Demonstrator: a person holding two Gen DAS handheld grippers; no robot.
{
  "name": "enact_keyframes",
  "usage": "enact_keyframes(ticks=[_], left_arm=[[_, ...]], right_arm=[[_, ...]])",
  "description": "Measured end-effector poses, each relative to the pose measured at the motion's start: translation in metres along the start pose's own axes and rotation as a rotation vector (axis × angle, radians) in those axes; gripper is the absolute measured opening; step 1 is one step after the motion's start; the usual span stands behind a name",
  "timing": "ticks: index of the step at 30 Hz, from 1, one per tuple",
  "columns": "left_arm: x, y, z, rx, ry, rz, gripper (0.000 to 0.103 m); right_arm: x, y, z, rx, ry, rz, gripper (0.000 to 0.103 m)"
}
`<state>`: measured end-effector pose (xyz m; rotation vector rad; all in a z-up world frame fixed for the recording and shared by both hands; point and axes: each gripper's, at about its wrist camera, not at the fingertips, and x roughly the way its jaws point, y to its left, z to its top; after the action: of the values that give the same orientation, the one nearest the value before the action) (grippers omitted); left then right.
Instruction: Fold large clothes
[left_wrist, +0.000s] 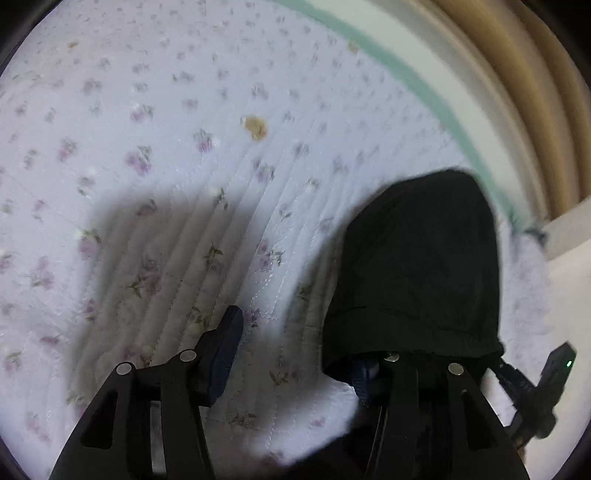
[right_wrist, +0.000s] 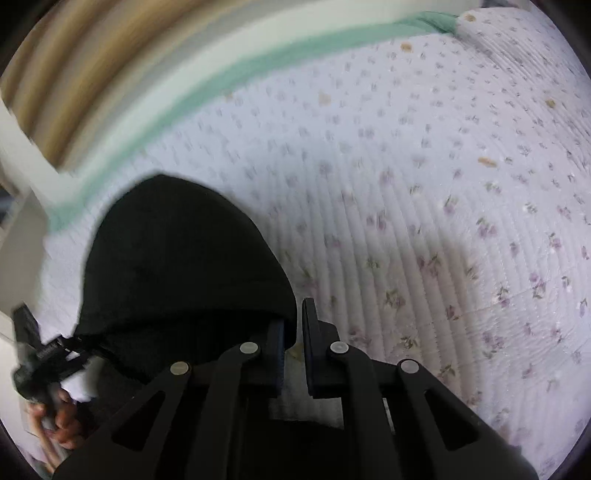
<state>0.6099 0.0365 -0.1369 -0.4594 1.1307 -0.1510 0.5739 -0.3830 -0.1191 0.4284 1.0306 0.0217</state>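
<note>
Bedroom at home, floral quilted bedspread (left_wrist: 155, 155), green-edged mattress (right_wrist: 258, 70)

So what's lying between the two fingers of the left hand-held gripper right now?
Only bare floral quilted bedspread, in the left wrist view; the black garment drapes over one finger only.

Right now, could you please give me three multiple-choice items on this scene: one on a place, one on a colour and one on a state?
1. Where does the black garment lie?
A. in a basket
B. on the floral quilt
C. on a chair

2. What colour is the trim along the quilt's edge?
A. red
B. black
C. green

3. How do the left gripper's fingers stand?
A. apart
B. pressed together
C. out of view

Key: 1 B, as the flowered quilting surrounds the garment; 2 C, as a green band runs along the border; 3 A, as quilt shows in the wide gap between them.
</note>
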Motion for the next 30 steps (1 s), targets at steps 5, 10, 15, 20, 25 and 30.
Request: enact_keyframes(ticks=[5,10,15,20,25,30], left_arm=[[-0.005,-0.032,0.004,0.159,-0.017,0.152,0.058],[-0.05,-0.038,0.005,0.191,-0.058,0.125,0.058],[-0.11,-0.037,0.025,0.151,-0.104,-0.079,0.069],[-0.076,-0.068,0.074,0.213,-0.041,-0.134,0.077],[-0.011,-0.074,0.098,0.199,0.129,-0.179,0.077],[0.028,-0.073,0.102,0.182,0.262,-0.326,0.077]], right_arm=[[0.007,0.004,-0.003,-0.02,0.039,-0.023,0.017],[-0.031,-0.006,-0.003,-0.005,0.06,-0.006,0.053],[-0.08,-0.001,0.013,-0.057,-0.021,0.049,0.072],[-0.063,0.027,0.073,-0.172,-0.02,0.129,0.088],[-0.006,0.037,0.102,-0.253,0.133,0.16,0.088],[0.029,0.031,0.111,-0.195,0.194,0.22,0.088]])
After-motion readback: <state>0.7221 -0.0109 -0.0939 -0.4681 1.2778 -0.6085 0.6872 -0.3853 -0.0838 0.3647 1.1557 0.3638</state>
